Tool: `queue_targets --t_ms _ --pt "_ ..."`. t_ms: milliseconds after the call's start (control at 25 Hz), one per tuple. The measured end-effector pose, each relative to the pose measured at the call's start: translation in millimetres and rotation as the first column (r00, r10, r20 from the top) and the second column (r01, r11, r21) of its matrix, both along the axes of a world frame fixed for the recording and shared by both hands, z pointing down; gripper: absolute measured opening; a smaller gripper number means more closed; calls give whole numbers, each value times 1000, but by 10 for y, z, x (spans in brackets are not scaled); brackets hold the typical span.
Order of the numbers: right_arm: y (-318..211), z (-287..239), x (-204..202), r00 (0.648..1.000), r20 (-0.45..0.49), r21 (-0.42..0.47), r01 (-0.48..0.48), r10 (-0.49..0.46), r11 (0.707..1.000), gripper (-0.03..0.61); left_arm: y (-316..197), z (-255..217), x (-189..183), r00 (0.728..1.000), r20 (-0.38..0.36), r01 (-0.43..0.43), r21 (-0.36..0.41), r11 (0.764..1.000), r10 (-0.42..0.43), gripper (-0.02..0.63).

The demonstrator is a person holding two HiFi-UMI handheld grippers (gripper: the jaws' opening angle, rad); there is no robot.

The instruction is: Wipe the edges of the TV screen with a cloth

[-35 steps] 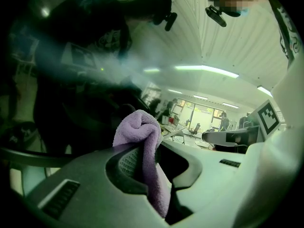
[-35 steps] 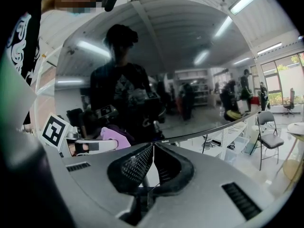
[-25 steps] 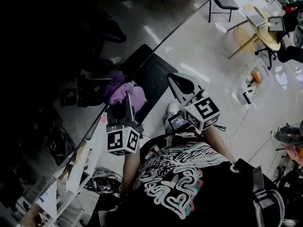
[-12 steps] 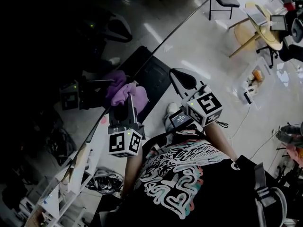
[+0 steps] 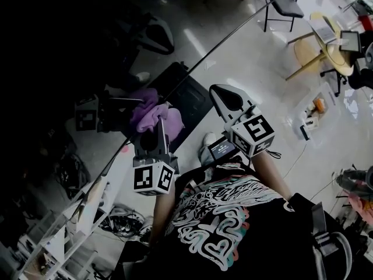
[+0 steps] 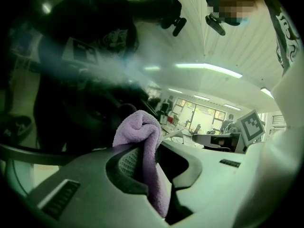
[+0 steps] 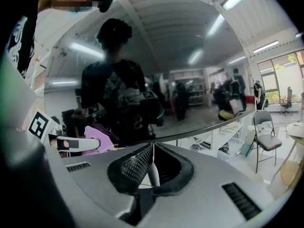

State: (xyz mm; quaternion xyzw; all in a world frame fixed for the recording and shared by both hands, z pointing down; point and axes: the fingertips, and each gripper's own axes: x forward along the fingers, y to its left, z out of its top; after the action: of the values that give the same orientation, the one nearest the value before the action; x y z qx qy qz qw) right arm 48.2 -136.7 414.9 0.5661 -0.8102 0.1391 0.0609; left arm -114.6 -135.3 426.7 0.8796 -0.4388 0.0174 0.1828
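Note:
The TV screen (image 5: 64,57) is the dark glossy pane at the left of the head view; its thin edge (image 5: 192,69) runs diagonally down to the left. My left gripper (image 5: 158,127) is shut on a purple cloth (image 5: 170,121), which lies against that edge, with its reflection beside it in the glass. In the left gripper view the cloth (image 6: 142,141) bulges out between the jaws. My right gripper (image 5: 224,98) hovers to the right of the edge, shut and empty. Its own view shows the jaws (image 7: 153,148) closed, the screen (image 7: 142,56) ahead, and the cloth (image 7: 97,137) at the left.
A white shelf unit (image 5: 70,226) stands below the screen's lower end. A black mat (image 5: 195,95) lies on the floor behind the edge. A chair (image 5: 282,2), a round table (image 5: 323,42) and cables (image 5: 303,144) are spread over the floor to the right.
The head view has shifted slightly. Both grippers keep nearly the same places, and the cloth stays at the screen's edge in the left gripper.

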Motion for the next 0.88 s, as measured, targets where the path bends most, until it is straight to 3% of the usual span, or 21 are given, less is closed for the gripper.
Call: queue_targets --t_ms 600,880 --pt "-44 -67 486 1000 15 26 3 -3 1000 32 -216 -9 471 999 46 22 -2 1000 -22 72" --pt "9 -92 453 998 -5 40 -63 63 997 32 -260 -5 552 1000 -8 4 -32 999 -4 72"
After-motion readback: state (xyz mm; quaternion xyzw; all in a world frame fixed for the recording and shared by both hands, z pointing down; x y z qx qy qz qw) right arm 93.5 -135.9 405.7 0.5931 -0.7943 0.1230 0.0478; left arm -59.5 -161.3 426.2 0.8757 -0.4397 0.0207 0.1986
